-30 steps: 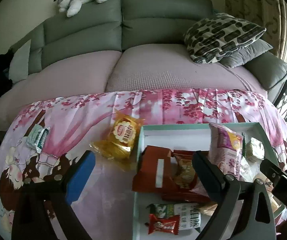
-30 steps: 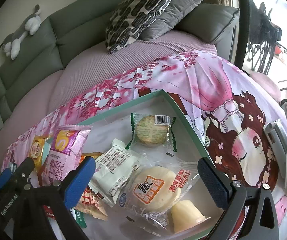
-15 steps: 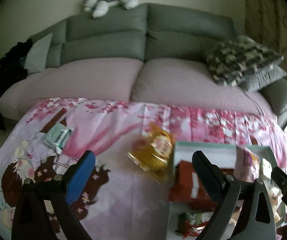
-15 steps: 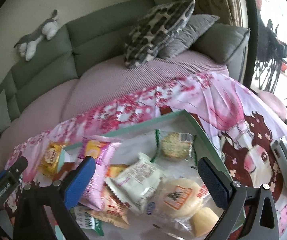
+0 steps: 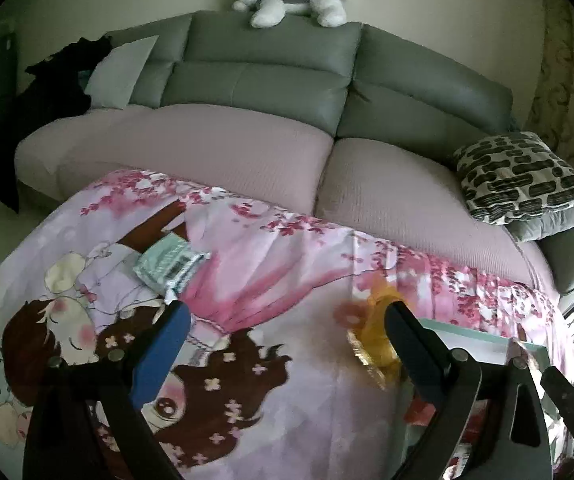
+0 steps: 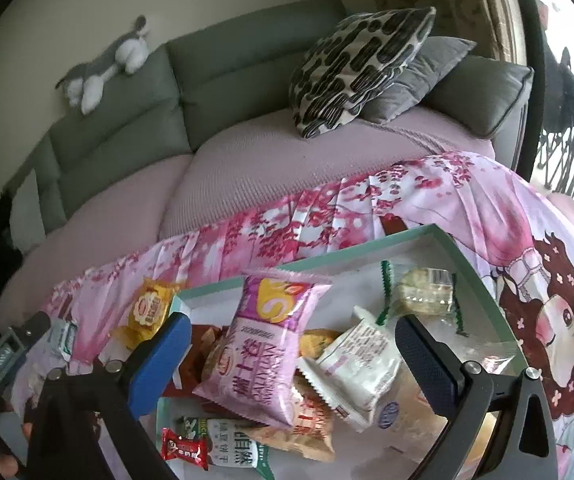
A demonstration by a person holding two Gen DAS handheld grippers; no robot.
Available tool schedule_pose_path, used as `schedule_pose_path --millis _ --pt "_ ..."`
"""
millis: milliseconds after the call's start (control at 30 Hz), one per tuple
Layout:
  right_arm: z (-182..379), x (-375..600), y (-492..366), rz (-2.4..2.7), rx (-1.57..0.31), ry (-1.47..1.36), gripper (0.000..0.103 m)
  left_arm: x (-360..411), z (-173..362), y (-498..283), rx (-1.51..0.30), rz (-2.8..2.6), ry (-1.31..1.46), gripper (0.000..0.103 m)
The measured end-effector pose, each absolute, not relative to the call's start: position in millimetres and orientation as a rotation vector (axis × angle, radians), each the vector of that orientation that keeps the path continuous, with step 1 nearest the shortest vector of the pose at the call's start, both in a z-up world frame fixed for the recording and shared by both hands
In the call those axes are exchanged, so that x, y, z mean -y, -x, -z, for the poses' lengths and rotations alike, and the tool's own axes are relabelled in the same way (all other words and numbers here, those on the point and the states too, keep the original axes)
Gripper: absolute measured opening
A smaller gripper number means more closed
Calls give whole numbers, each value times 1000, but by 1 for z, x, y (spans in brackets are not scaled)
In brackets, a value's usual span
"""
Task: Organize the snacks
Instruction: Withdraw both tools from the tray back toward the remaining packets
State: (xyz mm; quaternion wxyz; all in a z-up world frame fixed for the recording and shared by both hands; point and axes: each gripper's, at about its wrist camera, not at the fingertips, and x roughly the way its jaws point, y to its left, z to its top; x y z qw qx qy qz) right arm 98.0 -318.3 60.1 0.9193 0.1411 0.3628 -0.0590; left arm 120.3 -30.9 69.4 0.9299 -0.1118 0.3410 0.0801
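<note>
- Over the last second the left gripper (image 5: 283, 332) has swung away from the tray (image 5: 467, 330) toward the left half of the cloth-covered table (image 5: 271, 248); the tray, which filled its view a second ago, is now only a sliver at the lower right. Its jaws stand wide apart and hold nothing.
- That swing puts the pale green packet (image 5: 167, 266) just ahead of its blue left finger (image 5: 161, 356). I judge this stray snack is the next thing to be fetched.
- The green packet lies flat near the table's left edge, well apart from the tray. Its long axis runs diagonally, from the near left up toward the far right, with the barcode face upward.
- The yellow packet (image 5: 371, 344) lies on the cloth touching or just beside the tray's left wall, partly hidden behind the black right finger; it is blurred, so which way it points I cannot tell.
- The right gripper (image 6: 287, 352) has drawn back a little and hovers over the tray, jaws wide and empty.
- Beneath it the pink packet (image 6: 263, 348) leans across the pile, long axis running near to far.
- Two snacks remain outside the tray, so the task looks nearly finished.
</note>
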Motion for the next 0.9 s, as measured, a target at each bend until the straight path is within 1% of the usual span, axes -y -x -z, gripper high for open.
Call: schedule_pose_path --millis 133,333,533,767,900 --pt "-61 298 -103 88 -734 -262 103 19 -69 -118 -680 -203 195 98" --pt "-66 261 -112 -11 -698 -263 103 -21 -73 -110 -640 -277 243 98" --pt "-57 225 -125 -101 -722 -238 103 -62 -66 -108 -636 -353 285 98" --pt "-47 191 -138 -162 -775 -179 103 -76 -53 -124 -709 -355 234 98" --pt "-47 184 -149 -156 -780 -186 102 -83 -33 -149 -788 -279 221 97"
